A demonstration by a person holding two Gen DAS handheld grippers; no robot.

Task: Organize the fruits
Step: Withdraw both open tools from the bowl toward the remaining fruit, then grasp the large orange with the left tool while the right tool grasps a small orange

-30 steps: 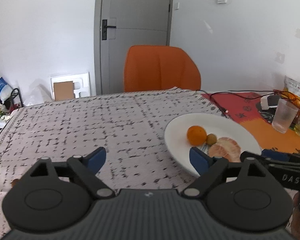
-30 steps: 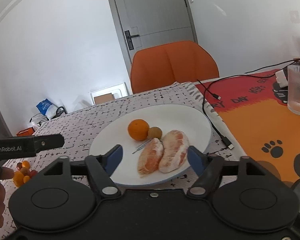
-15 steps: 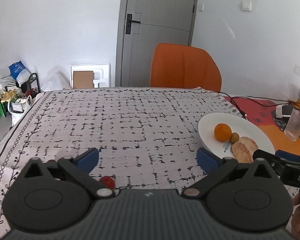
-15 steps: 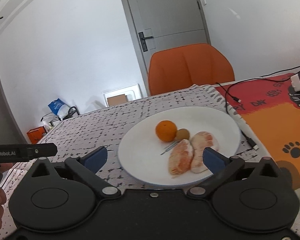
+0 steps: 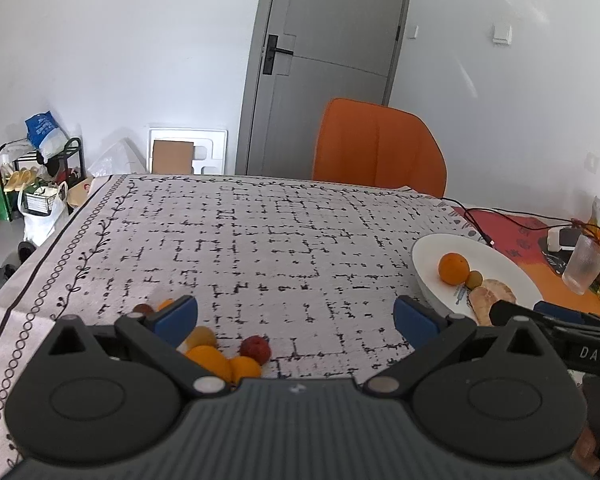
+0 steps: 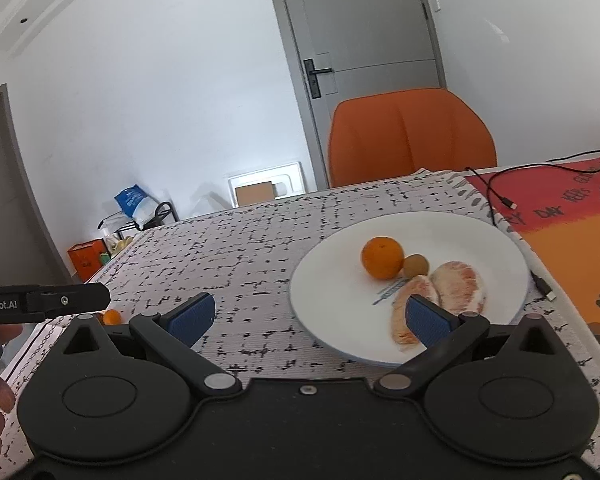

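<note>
1. Left gripper (image 5: 295, 314) is spread wide with nothing between its blue pads, hanging over the black-and-white patterned tablecloth (image 5: 260, 240).
2. Right under its left finger there's a little pile of loose fruit: a red berry-looking one (image 5: 255, 348), a few small orange fruits (image 5: 209, 355), and a brownish one (image 5: 142, 308) peeking out just past the pad. Part of the pile is hidden behind the gripper body, so I can't count them.
3. Off to that gripper's right, well apart from the pile, sits the white plate (image 5: 496, 256).
4. Right gripper (image 6: 308, 315) is also wide open and holding nothing. Its right pad sits in front of the plate's (image 6: 332, 288) near edge, its left pad over bare cloth.
5. On the plate, ahead and to the right of the right gripper: a mandarin (image 6: 382, 258) touching a small greenish-brown round fruit (image 6: 415, 265), and just in front of those two peeled pomelo segments (image 6: 458, 286) lying side by side.
6. Far left of the right gripper you can spot one small orange fruit at the table edge, just below the left gripper's tip.
7. An orange chair (image 6: 410, 134) is tucked in at the far side of the table, and a ribbed glass (image 5: 584, 264) stands past the plate on the orange mat.
</note>
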